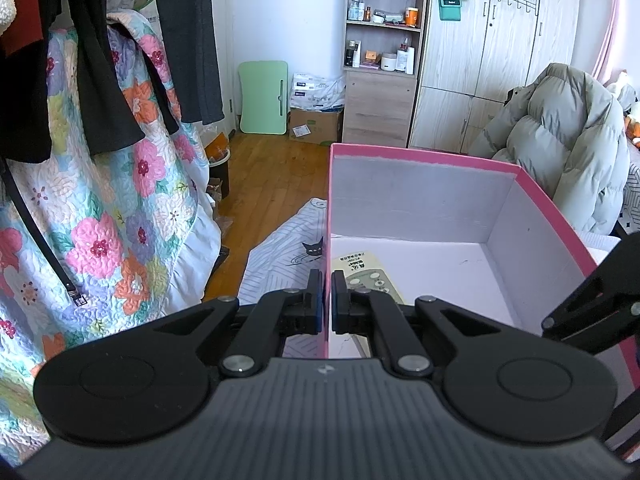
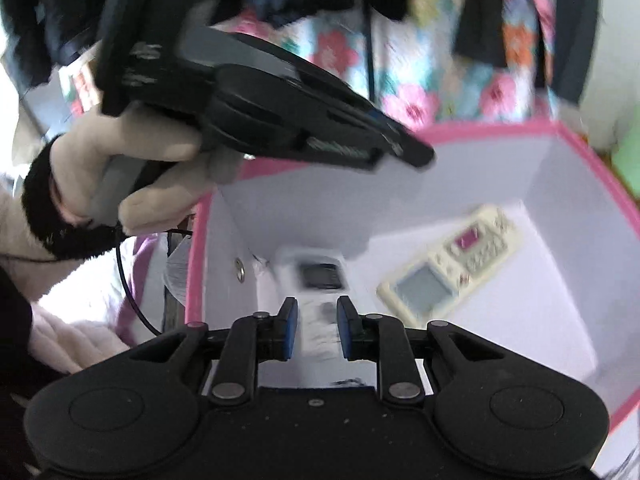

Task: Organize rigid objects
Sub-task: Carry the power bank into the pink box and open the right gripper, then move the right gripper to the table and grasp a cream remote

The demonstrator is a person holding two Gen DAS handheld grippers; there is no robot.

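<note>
2 remotes (image 2: 448, 268) flat in pink box (image 2: 592, 160)

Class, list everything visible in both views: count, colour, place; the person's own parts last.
pink box: one, pink outside, white inside, centre.
cream remote: one, lying on the box floor.
white remote: one, blurred, dark screen, in the box between the right gripper's fingers.
floral quilt: one, multicoloured, hanging left.
green board: one, leaning on the far wall.
puffer jacket: one, grey, right.
shelf unit: one, wooden, far wall.
left gripper: black, shut on the box's wall.
right gripper: black, above the box; grip unclear.
hand: one, pale glove, holding the left gripper.
</note>
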